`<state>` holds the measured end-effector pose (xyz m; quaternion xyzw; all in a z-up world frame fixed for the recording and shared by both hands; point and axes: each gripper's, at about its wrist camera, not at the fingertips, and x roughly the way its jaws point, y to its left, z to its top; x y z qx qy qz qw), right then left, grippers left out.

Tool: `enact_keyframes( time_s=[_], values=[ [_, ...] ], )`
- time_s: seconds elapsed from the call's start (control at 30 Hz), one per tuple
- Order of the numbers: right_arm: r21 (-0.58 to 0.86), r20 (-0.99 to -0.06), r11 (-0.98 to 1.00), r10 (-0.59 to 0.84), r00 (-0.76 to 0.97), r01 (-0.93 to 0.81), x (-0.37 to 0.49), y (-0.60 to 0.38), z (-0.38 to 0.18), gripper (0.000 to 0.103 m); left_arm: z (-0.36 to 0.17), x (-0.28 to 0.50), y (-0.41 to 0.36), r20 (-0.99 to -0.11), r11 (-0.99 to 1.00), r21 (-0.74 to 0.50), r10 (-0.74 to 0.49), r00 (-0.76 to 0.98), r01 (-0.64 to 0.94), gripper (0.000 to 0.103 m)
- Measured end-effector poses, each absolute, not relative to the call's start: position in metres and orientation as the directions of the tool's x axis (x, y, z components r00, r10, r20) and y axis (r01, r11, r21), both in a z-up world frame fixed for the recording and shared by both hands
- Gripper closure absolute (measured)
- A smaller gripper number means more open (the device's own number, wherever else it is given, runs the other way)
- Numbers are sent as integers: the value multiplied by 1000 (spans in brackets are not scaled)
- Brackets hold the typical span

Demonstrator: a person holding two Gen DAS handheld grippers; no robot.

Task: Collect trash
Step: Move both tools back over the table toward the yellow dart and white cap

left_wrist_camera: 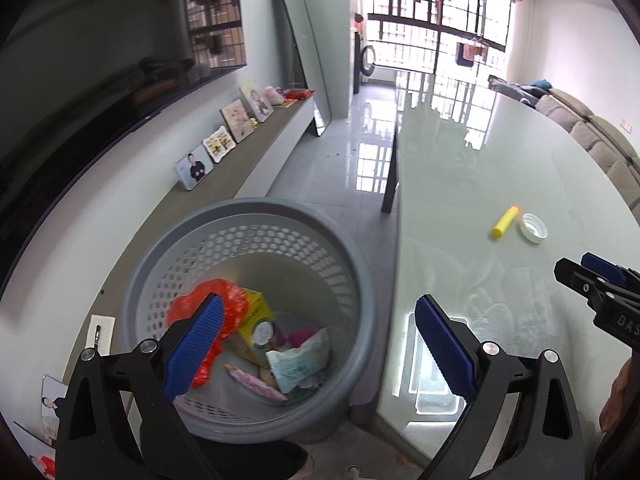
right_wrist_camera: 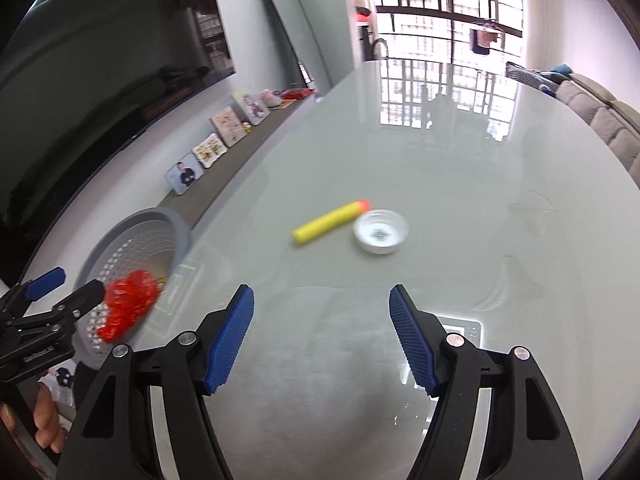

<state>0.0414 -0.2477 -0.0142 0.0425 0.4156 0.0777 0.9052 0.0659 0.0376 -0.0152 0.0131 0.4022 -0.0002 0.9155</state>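
Grippers: 2, left gripper [left_wrist_camera: 320, 344] & right gripper [right_wrist_camera: 322, 340]
Bins: 1 grey basket [left_wrist_camera: 362, 280]
Red bags: 1 red plastic bag [left_wrist_camera: 232, 300], in basket
Cartons: 1 yellow box [left_wrist_camera: 258, 312], in basket
Foam darts: 1 yellow dart [right_wrist_camera: 330, 222] on table [right_wrist_camera: 500, 280]
Caps: 1 white lid [right_wrist_camera: 381, 237]
Framed pics on shelf: approx. 5, e.g. photo frame [right_wrist_camera: 185, 176]
Mirrors: 1 leaning mirror [left_wrist_camera: 300, 52]

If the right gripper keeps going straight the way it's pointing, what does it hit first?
Probably the bare glass table. The right gripper angles down at it, short of the yellow foam dart and white cap.
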Motion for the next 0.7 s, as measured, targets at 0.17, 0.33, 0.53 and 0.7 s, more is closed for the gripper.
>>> enact_keyframes(
  time_s=[0.17, 0.33, 0.53, 0.7],
  values=[
    [129, -758, 990, 137, 638, -59, 52, -282, -21, 36, -17, 72, 8, -739, 998, 23, -18, 673, 53, 8],
    [120, -771, 991, 127, 623, -53, 67, -304, -25, 36, -19, 80, -14, -745, 996, 27, -34, 666, 81, 8],
    [111, -788, 989, 148, 597, -100, 88, -302, -33, 36, -21, 87, -28, -749, 995, 34, -37, 661, 95, 8],
    [74, -810, 988, 137, 570, -132, 107, -290, -42, 36, -24, 91, -31, -754, 995, 39, -33, 656, 96, 8]
  ],
)
